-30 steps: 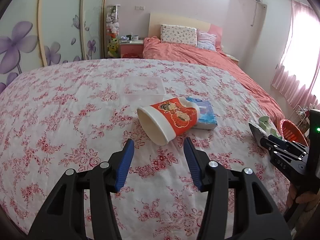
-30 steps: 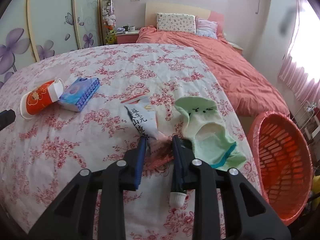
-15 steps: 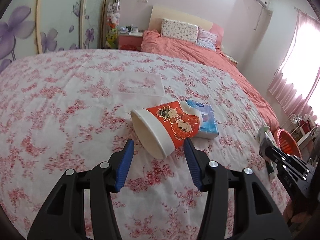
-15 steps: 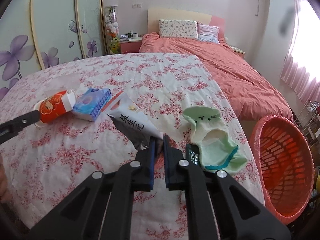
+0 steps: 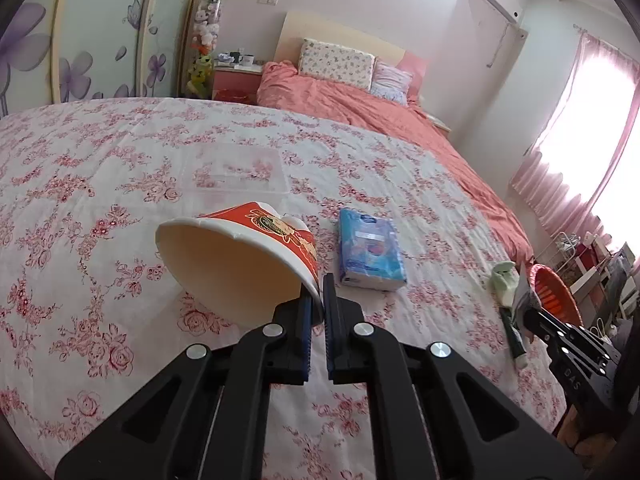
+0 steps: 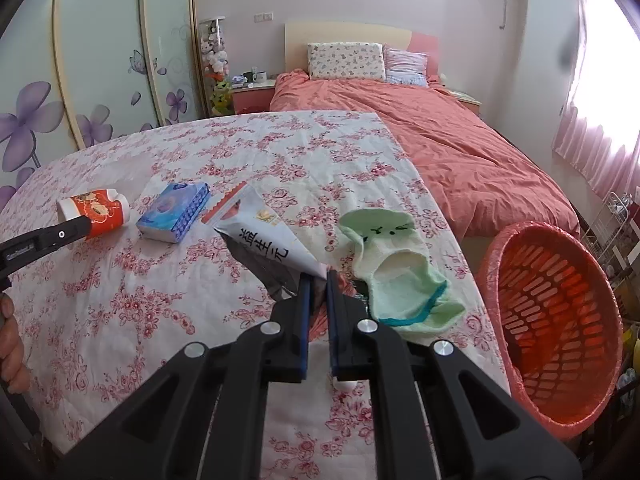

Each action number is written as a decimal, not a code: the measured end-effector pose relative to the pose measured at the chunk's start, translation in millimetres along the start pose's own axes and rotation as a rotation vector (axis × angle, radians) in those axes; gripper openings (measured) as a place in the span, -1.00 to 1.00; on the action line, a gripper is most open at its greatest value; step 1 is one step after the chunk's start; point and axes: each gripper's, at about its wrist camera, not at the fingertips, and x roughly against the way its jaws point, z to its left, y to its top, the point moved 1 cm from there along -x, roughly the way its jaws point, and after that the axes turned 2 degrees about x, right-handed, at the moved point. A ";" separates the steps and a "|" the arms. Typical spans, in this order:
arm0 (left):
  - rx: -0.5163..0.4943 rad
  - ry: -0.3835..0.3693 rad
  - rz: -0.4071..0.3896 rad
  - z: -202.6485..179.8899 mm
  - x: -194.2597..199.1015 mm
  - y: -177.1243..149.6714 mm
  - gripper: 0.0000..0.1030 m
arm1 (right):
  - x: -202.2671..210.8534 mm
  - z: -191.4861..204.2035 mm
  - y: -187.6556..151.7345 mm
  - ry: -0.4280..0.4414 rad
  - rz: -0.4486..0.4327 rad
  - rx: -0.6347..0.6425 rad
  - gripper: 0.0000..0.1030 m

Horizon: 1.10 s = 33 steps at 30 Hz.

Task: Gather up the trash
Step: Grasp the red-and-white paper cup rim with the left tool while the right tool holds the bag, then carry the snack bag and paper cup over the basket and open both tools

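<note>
Rim-pinched paper cup (image 5: 240, 264) in left gripper (image 5: 318, 300) and sachet (image 6: 264, 248) clamped in right gripper (image 6: 318, 292) may slip before reaching the basket (image 6: 560, 320).

Sock (image 6: 394, 268) hides most of the dark tube (image 5: 512, 330).

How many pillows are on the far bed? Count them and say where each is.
2. The floral pillow leans against the headboard; the striped pillow sits right beside it, toward the window side. Others may be hidden under the duvet.

Tissue pack (image 6: 173, 211) lies between cup (image 6: 94, 211) and wrapper (image 6: 264, 240); sock (image 6: 394, 264) nearest the table's (image 6: 120, 312) right edge, basket (image 6: 552, 320) beyond.
</note>
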 end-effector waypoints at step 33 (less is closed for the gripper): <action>-0.266 -0.213 -0.029 -151.8 35.8 -15.9 -0.91 | 77.3 -115.4 -7.4 -0.164 -0.129 -0.203 -0.84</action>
